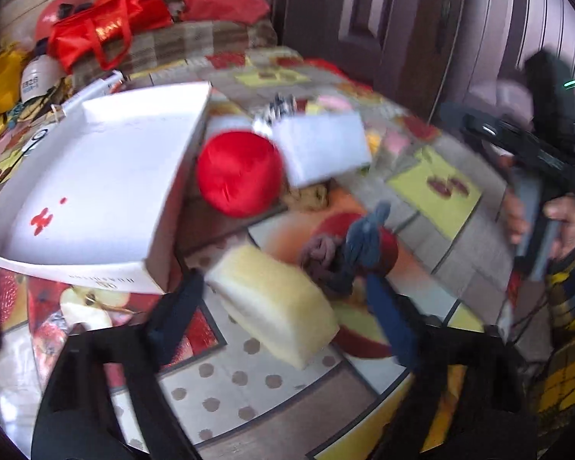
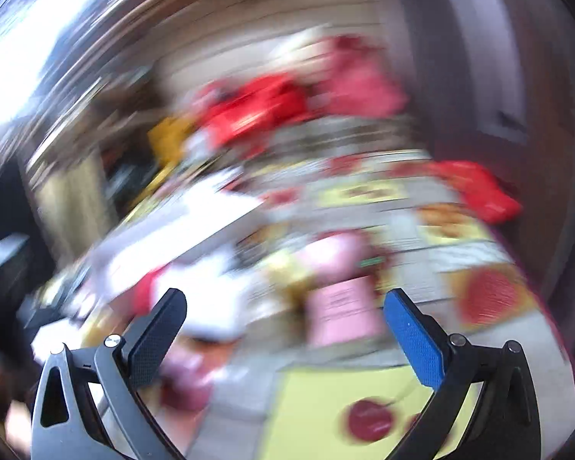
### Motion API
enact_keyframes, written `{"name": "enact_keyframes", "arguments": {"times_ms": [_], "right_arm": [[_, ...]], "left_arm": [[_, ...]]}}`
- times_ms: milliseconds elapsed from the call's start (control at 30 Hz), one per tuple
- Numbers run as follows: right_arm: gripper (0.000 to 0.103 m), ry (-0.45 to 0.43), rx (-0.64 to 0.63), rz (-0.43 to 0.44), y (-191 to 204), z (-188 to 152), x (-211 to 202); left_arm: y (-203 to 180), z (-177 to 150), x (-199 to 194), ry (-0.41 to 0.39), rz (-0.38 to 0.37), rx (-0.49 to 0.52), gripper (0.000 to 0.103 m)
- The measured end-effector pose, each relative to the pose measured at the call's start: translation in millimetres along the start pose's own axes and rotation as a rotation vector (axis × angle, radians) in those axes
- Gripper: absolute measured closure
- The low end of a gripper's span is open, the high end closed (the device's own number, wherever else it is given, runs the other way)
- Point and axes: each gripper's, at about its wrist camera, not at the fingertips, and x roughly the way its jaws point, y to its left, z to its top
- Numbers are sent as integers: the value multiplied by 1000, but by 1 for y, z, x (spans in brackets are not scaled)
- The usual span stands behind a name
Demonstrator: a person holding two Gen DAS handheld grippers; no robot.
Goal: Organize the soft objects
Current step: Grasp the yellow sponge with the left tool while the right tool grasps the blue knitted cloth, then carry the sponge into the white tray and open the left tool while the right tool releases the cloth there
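A pale yellow sponge [image 1: 276, 306] lies tilted on the fruit-print tablecloth between the fingers of my left gripper [image 1: 283, 287]. The dark finger sits at its left edge, and a gap shows between it and the blue finger [image 1: 387, 314]. Just beyond lie a knot of grey and mauve socks [image 1: 349, 245], a red ball [image 1: 237, 172] and a white block [image 1: 322, 145]. An open white box [image 1: 96, 184] stands to the left. My right gripper [image 2: 285, 295] is open and holds nothing; its view is heavily blurred, with a pink object [image 2: 341, 306] ahead. A hand holds it up at the right [image 1: 536, 161].
Red bags [image 1: 107, 27], a yellow bag [image 1: 4, 76] and a white bottle [image 1: 38, 76] crowd the far left end of the table. Dark doors [image 1: 364, 19] stand behind the table. A patterned sleeve [image 1: 567, 306] is at the right edge.
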Motion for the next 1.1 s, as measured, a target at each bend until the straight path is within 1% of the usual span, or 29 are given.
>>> {"name": "enact_keyframes", "arguments": {"times_ms": [33, 100, 133, 167, 267, 300, 333, 400, 433, 467, 500, 533, 567, 667, 733, 767, 800, 833, 900, 967, 1000, 1100], "right_arm": [[0, 45, -80, 27, 22, -2, 6], [0, 111, -188, 68, 51, -8, 17], [1, 139, -239, 93, 63, -12, 23], [1, 160, -283, 110, 75, -17, 28], [1, 224, -371, 132, 106, -24, 44], [3, 247, -382, 136, 109, -25, 49], [10, 275, -393, 143, 114, -27, 57], [20, 332, -395, 137, 117, -33, 70], [33, 359, -394, 132, 116, -33, 77], [50, 412, -384, 131, 114, -37, 87], [59, 439, -369, 145, 115, -39, 89], [71, 436, -334, 179, 110, -37, 87], [73, 439, -329, 190, 108, -36, 83], [75, 414, -335, 186, 104, -36, 70], [75, 368, -313, 194, 102, -33, 62], [75, 323, -296, 197, 99, -29, 54], [75, 288, -286, 194, 102, -25, 57], [74, 242, -267, 187, 99, -21, 50], [74, 152, -222, 158, 94, -12, 42], [74, 55, -173, 99, 88, -7, 33], [74, 24, -160, 79, 87, -6, 31], [74, -66, -116, 52, 90, -2, 32]], "left_arm": [[0, -1, 3, 18, 4, 4, 42], [3, -5, 5, 33, 13, 7, 65], [6, -7, 6, 44, 23, 3, 73], [9, -10, 7, 59, 36, 1, 77], [18, -16, 4, 65, 31, -21, 77], [20, -17, 3, 62, 32, -29, 77], [23, -18, 1, 57, 29, -39, 77], [27, -18, -1, 51, 21, -57, 77], [28, -19, -2, 49, 16, -62, 77], [29, -17, -2, 46, 13, -64, 77], [30, -17, -3, 42, 11, -62, 78], [30, -18, -6, 34, 10, -59, 78], [30, -18, -8, 27, 8, -56, 78], [32, -17, -15, -5, -1, -63, 78], [33, -15, -22, -48, 6, -74, 78], [35, -13, -25, -69, 15, -87, 78], [39, -11, -29, -103, 30, -116, 78], [45, -10, -32, -128, 43, -146, 78], [57, -8, -37, -183, 69, -215, 78], [69, -8, -45, -244, 128, -280, 78], [74, -8, -49, -271, 157, -299, 78], [87, -12, -63, -352, 232, -330, 78]]}}
